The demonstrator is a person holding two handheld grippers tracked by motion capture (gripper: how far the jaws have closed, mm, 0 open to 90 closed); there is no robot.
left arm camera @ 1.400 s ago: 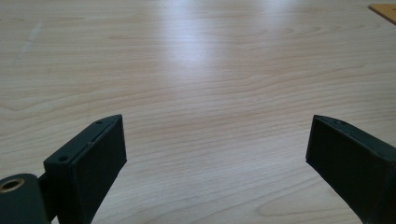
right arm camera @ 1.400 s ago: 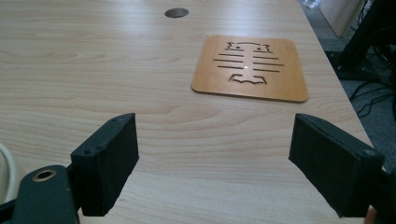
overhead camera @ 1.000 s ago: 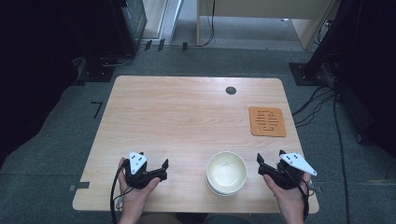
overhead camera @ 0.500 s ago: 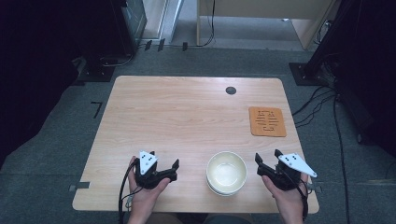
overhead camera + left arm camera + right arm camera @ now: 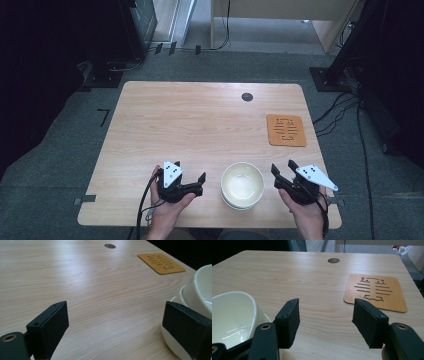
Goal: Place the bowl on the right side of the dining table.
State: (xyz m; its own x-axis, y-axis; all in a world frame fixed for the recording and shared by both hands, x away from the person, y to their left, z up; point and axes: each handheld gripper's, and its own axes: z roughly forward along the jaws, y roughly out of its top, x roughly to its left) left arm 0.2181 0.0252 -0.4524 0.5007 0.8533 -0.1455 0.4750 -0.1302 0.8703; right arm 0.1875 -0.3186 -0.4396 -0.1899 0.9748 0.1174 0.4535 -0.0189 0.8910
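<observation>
The left gripper [image 5: 192, 186] is closing in on the stacked cream bowls [image 5: 242, 184], jaws wide, one pad beside the lower bowl's wall. The right gripper [image 5: 281, 172], empty, is narrowing its jaws just right of the bowls. A grasp appears imminent.

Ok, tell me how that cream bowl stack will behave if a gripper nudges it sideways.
The cream bowl stack looks glazed and glossy, so it would probably slide on the smooth table rather than tip. The upper bowl sits loosely nested, so it may shift or rattle. It looks ceramic, likely heavy and chippable.
</observation>
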